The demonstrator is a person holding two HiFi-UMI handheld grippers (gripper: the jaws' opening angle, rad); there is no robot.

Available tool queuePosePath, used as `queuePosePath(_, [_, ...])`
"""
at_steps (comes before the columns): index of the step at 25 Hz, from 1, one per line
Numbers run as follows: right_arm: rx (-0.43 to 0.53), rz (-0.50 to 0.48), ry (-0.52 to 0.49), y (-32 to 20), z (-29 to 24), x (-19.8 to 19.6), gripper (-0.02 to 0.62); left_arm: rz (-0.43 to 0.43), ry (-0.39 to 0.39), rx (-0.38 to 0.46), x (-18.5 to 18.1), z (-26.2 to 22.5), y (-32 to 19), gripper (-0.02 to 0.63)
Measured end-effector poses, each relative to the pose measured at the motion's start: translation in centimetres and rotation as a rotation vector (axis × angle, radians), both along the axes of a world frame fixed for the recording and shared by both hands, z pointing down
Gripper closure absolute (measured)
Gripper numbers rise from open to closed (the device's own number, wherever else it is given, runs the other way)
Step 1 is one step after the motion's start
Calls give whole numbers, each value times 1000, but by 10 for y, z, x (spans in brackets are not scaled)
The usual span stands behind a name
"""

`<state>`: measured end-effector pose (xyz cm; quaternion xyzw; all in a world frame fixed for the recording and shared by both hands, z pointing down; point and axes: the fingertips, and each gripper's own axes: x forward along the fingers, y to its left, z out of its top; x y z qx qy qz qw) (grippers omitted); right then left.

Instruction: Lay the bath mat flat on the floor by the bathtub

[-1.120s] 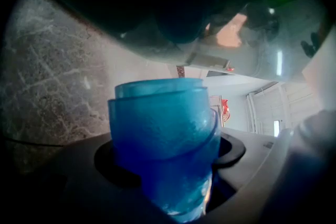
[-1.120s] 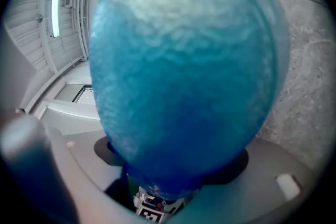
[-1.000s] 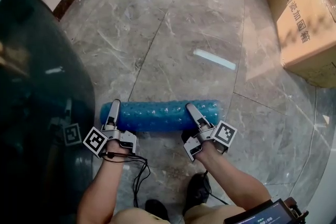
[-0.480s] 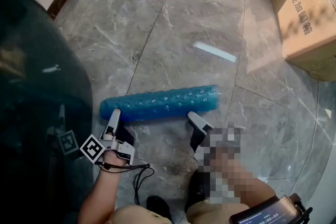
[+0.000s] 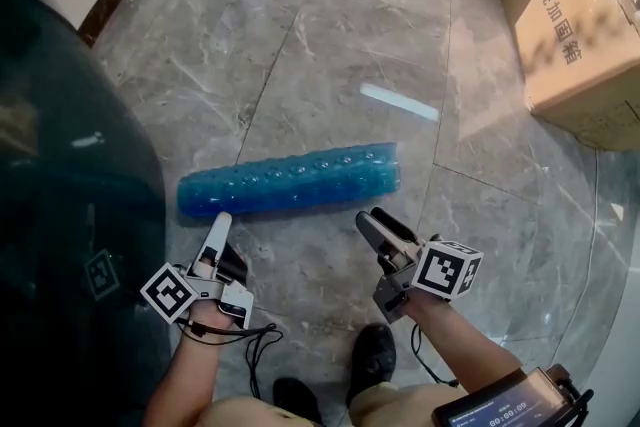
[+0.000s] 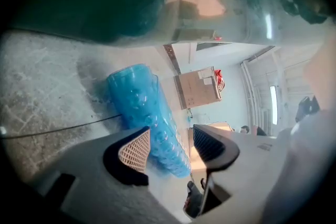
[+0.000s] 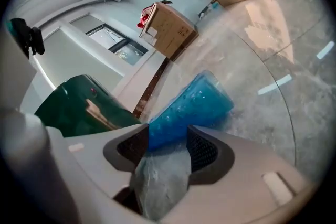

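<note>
Two grippers, left gripper (image 5: pixel 224 233) and right gripper (image 5: pixel 372 223), jaws apart, empty and just narrowed, hover near the rolled blue bubbled-plastic bath mat (image 5: pixel 288 182) on grey marble floor (image 5: pixel 330 45) beside the dark green bathtub (image 5: pixel 60 165); unrolling is pending, probably needing a grip on its loose edge.

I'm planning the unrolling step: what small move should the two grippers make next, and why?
Probably lower both to the bath mat to start unrolling it. It lies rolled up beside the bathtub; the left gripper and right gripper hover short of it, their jaws apart, having just been closing, nothing between them.
</note>
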<state>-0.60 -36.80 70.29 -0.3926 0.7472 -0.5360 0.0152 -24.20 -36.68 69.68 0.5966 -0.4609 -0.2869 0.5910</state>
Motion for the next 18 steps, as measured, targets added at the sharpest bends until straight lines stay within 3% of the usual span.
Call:
queuePosePath(8, [157,66,93,-33,-23,32,335,-43,-8,-52,-11,11,-2,345])
queuePosePath(11, [242,87,147,-47,-39,43,325,-39,-3,-34,-8,2,-2,345])
queuePosePath(15, [373,-34,286,-57,-56,26,346,15,-39,-4,2,-12,-6,348])
queuePosePath(18, [387,-119,334,-68,-56,2,395,46,-41,26,12,-27,-23,365])
